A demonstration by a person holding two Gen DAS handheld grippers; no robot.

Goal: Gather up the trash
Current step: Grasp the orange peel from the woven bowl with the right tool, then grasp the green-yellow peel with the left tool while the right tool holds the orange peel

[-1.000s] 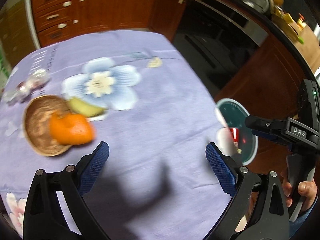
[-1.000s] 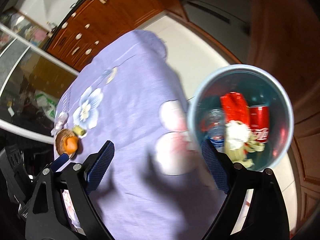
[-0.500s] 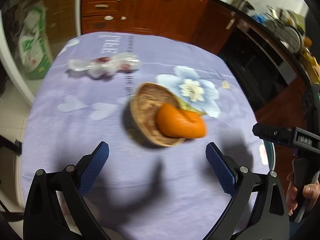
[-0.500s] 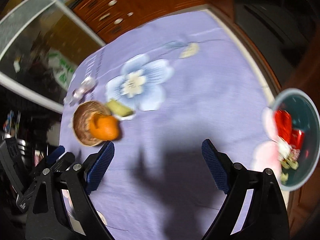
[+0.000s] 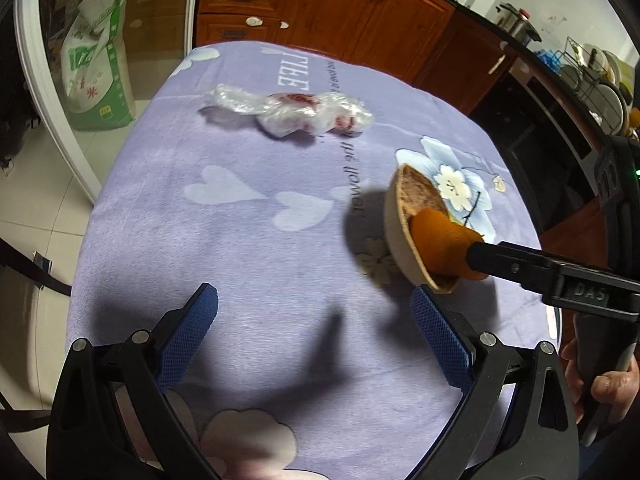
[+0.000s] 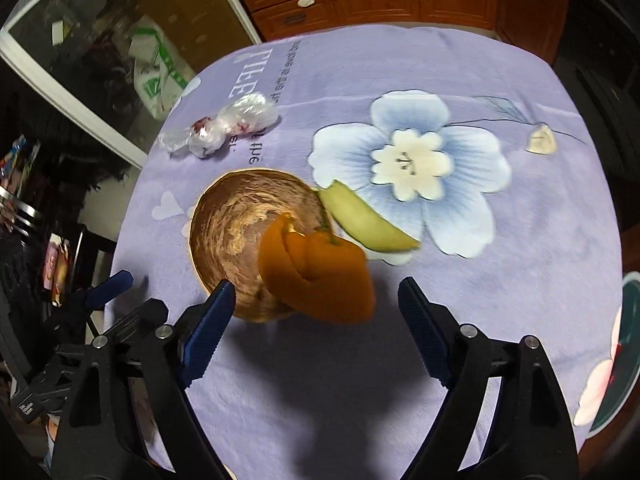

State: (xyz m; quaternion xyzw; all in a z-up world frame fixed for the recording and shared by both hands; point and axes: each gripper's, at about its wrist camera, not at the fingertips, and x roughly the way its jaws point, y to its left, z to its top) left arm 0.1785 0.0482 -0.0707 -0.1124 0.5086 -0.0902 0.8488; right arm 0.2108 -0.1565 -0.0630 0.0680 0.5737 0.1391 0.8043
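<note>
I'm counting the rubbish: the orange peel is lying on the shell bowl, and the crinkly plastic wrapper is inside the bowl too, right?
Not quite. The plastic wrapper lies on the purple cloth, apart from the shell bowl, as the right wrist view shows. The orange peel does lie on it.

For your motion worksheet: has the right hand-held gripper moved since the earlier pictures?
Yes. The right hand-held gripper has swung away from the trash bin, now at the frame's right edge, toward the orange peel.
</note>
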